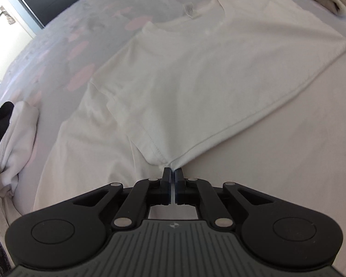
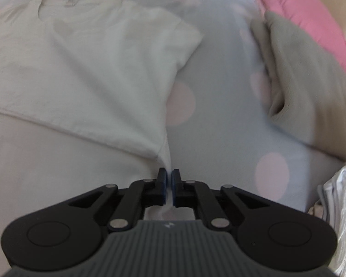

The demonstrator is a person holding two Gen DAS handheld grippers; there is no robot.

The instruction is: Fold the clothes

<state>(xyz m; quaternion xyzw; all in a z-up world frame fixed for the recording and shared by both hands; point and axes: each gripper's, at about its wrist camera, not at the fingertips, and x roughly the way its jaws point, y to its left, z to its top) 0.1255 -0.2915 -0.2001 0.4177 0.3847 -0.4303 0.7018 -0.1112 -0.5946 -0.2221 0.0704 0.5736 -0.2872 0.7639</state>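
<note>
White cotton T-shirt lies flat on the spotted bed, collar away from both grippers, left gripper and right gripper each pinching one hem corner between closed fingers.

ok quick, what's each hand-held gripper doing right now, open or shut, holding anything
Left hand-held gripper: shut on a bottom corner of the white t-shirt.
Right hand-held gripper: shut on the other bottom corner of the t-shirt.
</note>
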